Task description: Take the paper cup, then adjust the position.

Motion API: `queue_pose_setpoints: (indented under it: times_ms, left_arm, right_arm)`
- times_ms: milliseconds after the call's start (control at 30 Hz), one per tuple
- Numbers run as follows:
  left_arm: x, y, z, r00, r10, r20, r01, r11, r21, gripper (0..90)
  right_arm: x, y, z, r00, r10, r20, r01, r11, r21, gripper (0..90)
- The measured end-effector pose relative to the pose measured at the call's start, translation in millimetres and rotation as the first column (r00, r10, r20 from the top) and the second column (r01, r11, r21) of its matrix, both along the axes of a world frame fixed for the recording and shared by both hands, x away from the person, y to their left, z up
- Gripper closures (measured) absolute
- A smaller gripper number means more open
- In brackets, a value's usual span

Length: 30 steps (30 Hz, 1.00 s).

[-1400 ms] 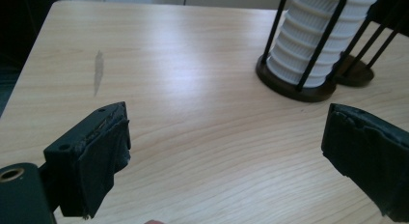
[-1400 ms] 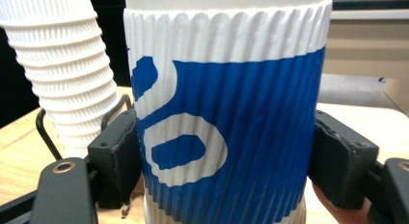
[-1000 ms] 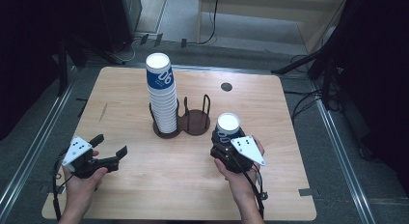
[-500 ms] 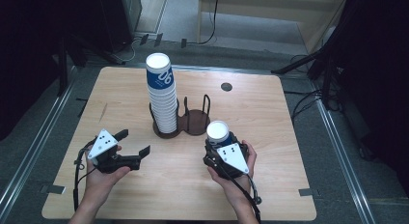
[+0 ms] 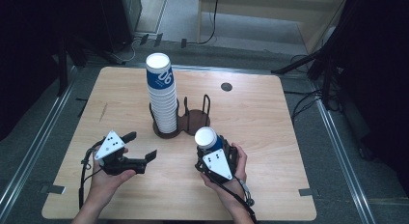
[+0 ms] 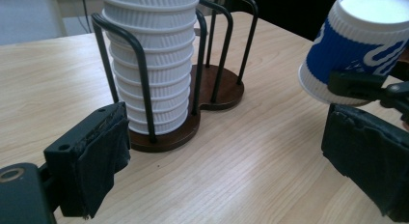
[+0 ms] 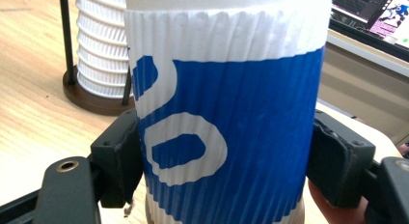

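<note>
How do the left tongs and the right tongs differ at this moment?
The left tongs are open with nothing between the jaws; the right tongs are shut on a blue-and-white cup. The left point toward the cup holder with its stack of cups; the right hold theirs upside down. Both hover over the table.

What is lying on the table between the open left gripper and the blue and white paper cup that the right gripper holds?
Nothing: in the high view, bare light wooden table separates the left gripper from the blue and white paper cup.
</note>
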<state>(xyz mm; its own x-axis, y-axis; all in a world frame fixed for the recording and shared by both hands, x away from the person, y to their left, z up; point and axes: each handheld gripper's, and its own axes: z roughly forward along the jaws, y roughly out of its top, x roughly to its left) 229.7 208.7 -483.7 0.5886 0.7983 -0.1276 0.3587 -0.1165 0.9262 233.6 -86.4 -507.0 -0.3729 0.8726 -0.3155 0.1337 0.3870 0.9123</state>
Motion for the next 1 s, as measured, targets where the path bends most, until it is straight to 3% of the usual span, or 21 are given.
queue_pose_setpoints:
  times_ms: [333,500,800,833,1000]
  left_arm:
    - [-2.6,-3.1,3.1,0.9998,-0.020,0.001,0.020,0.9998,-0.001,4.0]
    - [-3.2,-7.1,5.0,0.9992,-0.040,0.002,0.040,0.9992,0.007,4.0]
    - [-4.7,-17.5,5.7,0.9979,-0.064,-0.014,0.064,0.9977,0.024,4.0]
    - [-5.1,-20.0,6.1,0.9967,-0.079,-0.018,0.079,0.9964,0.028,4.0]
    - [-6.3,-26.2,6.1,0.9942,-0.105,-0.025,0.106,0.9937,0.035,4.0]
  right_arm:
    - [-3.2,10.5,-3.6,0.9995,0.028,0.011,-0.028,0.998,-0.048,23.0]
    - [-5.0,16.3,-7.0,0.9984,0.048,0.029,-0.045,0.995,-0.090,23.0]
    - [-9.0,22.7,-9.1,0.9948,0.081,0.062,-0.073,0.990,-0.124,22.9]
    - [-11.0,24.8,-11.2,0.9929,0.096,0.070,-0.085,0.985,-0.149,22.9]
    - [-14.9,30.6,-13.5,0.9879,0.131,0.084,-0.113,0.976,-0.185,22.9]
